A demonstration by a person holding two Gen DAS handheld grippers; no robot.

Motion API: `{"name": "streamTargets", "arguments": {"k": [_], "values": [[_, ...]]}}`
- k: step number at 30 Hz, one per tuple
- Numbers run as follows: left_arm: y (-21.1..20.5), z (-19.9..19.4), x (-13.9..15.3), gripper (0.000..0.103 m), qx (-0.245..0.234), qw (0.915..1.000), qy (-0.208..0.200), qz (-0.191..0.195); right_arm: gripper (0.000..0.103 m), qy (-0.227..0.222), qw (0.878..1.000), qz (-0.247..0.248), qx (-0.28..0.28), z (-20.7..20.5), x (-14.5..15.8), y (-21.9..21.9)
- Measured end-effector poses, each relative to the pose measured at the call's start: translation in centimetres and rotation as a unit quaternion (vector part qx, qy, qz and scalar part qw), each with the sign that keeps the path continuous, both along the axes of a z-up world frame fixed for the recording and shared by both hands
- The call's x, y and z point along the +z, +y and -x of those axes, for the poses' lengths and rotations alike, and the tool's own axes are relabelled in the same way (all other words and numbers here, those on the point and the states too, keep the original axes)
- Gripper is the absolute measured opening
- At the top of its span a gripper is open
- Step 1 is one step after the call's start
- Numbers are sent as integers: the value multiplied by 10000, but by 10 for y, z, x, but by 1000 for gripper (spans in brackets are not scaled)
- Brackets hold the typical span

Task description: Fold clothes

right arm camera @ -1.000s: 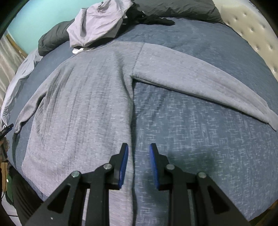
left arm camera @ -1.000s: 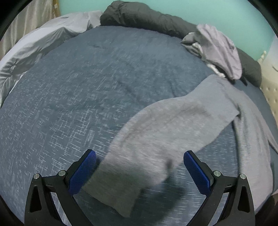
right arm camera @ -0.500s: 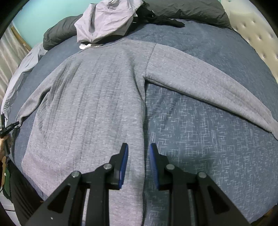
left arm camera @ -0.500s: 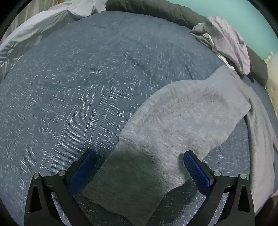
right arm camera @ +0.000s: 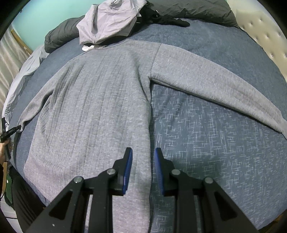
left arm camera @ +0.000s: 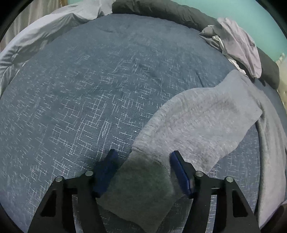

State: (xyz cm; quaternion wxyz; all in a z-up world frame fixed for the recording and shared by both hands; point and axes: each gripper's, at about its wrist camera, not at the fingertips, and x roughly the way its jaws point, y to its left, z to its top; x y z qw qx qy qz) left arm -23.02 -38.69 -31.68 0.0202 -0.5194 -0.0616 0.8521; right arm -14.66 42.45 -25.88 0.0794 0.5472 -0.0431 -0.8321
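Note:
A grey long-sleeved sweater [right arm camera: 93, 107] lies flat on the blue bedspread [right arm camera: 215, 143], both sleeves spread out. In the left wrist view its left sleeve [left arm camera: 197, 125] runs toward me, and the cuff [left arm camera: 143, 188] lies between the jaws. My left gripper [left arm camera: 141, 157] is partly open around that cuff, with gaps to both blue pads. My right gripper [right arm camera: 143, 154] hovers over the sweater's right side edge, with its jaws a narrow gap apart and holding nothing. The left gripper [right arm camera: 10, 132] also shows at the far left of the right wrist view.
A lilac garment [right arm camera: 109, 19] lies crumpled on a dark duvet [right arm camera: 193, 9] at the head of the bed. A pale grey sheet [left arm camera: 35, 44] lies bunched at the bed's far left. A tufted cream headboard [right arm camera: 260, 26] stands at the right.
My left gripper has moved down onto the sleeve cuff and its jaws have narrowed around it. My right gripper has crept forward along the sweater's side edge.

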Motion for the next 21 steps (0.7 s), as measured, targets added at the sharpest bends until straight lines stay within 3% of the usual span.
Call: {"name": "streamTargets", "arguments": {"k": [12,21], "values": [[12,-13,10,10,-577,9978,113,309,25,-47,10000,56,-14,-1,-7,-2],[3,8,46,8,-477,9958,298,717,25,-72,10000,35,-27,-3,-9,-3]]}}
